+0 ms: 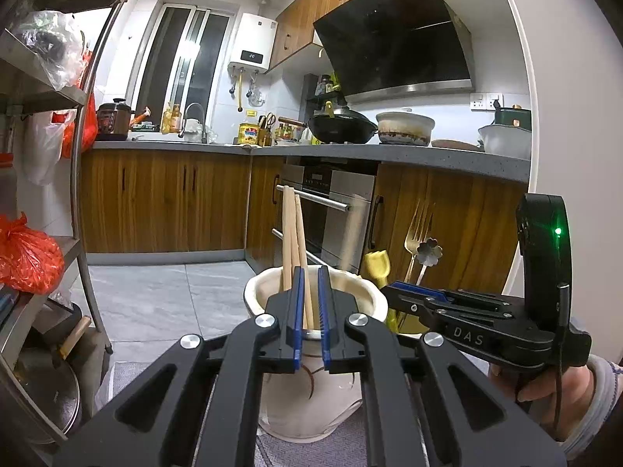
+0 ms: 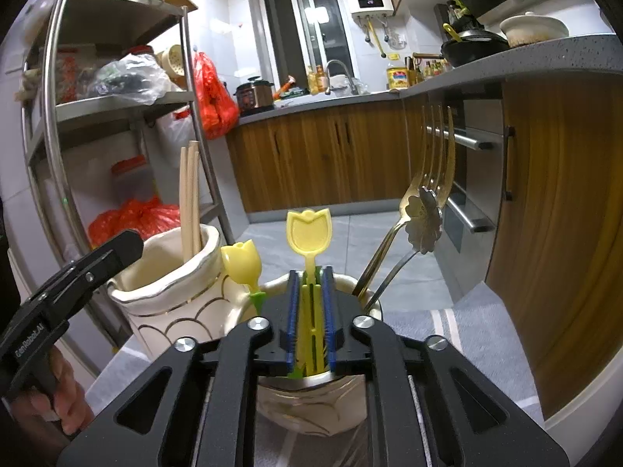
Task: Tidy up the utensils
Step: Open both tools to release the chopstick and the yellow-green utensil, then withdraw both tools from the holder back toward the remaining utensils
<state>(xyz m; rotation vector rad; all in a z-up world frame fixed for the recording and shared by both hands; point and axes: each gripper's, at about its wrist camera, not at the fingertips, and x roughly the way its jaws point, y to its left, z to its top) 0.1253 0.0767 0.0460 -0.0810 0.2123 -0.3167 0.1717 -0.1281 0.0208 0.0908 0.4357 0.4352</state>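
Observation:
My left gripper (image 1: pixel 310 272) stands over a cream ceramic jar (image 1: pixel 366 297) that holds several wooden chopsticks (image 1: pixel 291 229); its blue pads are a narrow gap apart with one chopstick (image 1: pixel 307 303) between them. My right gripper (image 2: pixel 310 274) is shut on the stem of a yellow tulip-shaped spoon (image 2: pixel 308 233) above a second jar (image 2: pixel 373 305). That jar also holds another yellow tulip spoon (image 2: pixel 241 260), a gold fork (image 2: pixel 436 155) and a flower-headed spoon (image 2: pixel 424 220). The chopstick jar (image 2: pixel 163 284) stands to its left.
Both jars stand on a grey striped cloth (image 2: pixel 467 323). A steel shelf rack (image 2: pixel 117 97) with red bags (image 2: pixel 212 93) is at the left. Wooden cabinets (image 2: pixel 557 214), an oven (image 1: pixel 331 210) and a grey counter (image 1: pixel 389 153) with a wok (image 1: pixel 342 126) lie beyond.

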